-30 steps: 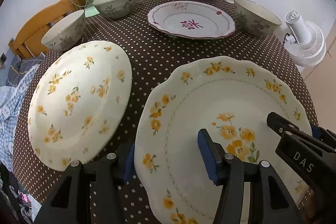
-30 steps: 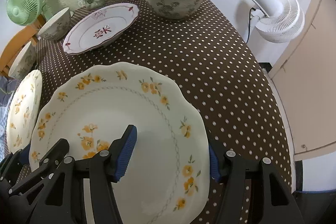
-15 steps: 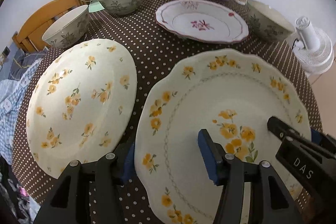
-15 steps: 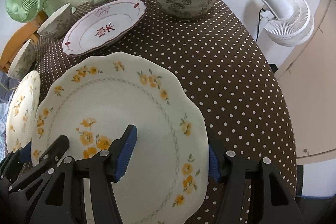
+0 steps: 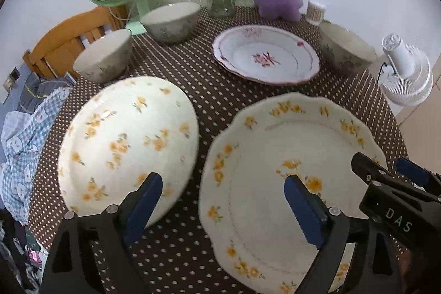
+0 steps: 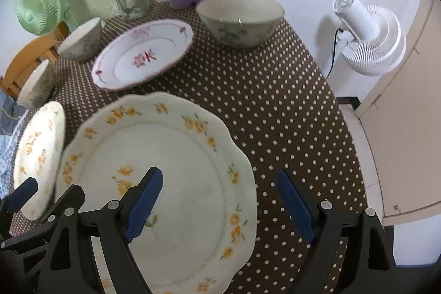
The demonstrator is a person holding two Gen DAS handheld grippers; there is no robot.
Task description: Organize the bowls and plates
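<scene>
On right claw (image 5: 408, 194) body: white letters "DAS".

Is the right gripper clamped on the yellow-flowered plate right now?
No: the right gripper stands open, its blue pads clear of the yellow-flowered plate lying below.

Two plates (image 5: 292, 156) side by side

Soft, even indoor light fills both views, with faint shadows beneath the dishes. Motion blur smears the yellow-flowered plate (image 5: 292, 156) below the gripper fingers. Fisheye bending curves the edges; corners go black.
</scene>
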